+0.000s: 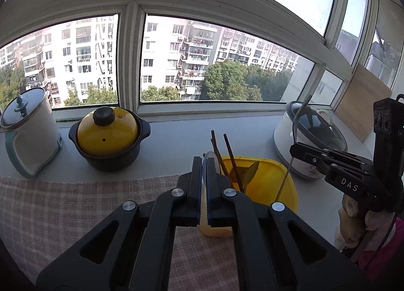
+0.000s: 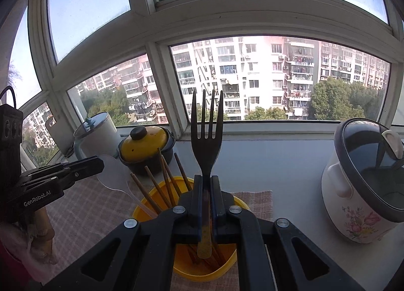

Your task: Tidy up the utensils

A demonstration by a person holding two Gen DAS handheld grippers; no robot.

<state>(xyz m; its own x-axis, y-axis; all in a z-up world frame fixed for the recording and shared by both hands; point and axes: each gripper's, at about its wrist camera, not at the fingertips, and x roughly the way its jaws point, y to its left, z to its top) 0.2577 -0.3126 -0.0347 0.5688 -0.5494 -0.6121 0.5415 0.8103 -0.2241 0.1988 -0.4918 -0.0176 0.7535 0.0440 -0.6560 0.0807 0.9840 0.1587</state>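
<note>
Daylight is streaming in through the window [image 1: 202,63], backlighting everything below it; the sky above is glaring white, and frames beside it are bowing toward the edges.

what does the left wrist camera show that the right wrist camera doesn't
Only the left wrist view shows the wooden board leaning by the window, and the fork edge-on in the right gripper. Only the right wrist view shows the fork's tines and the clear spoon broadside in the left gripper. Both show the yellow container holding chopsticks, the yellow-lidded pot, white kettle and rice cooker.
</note>
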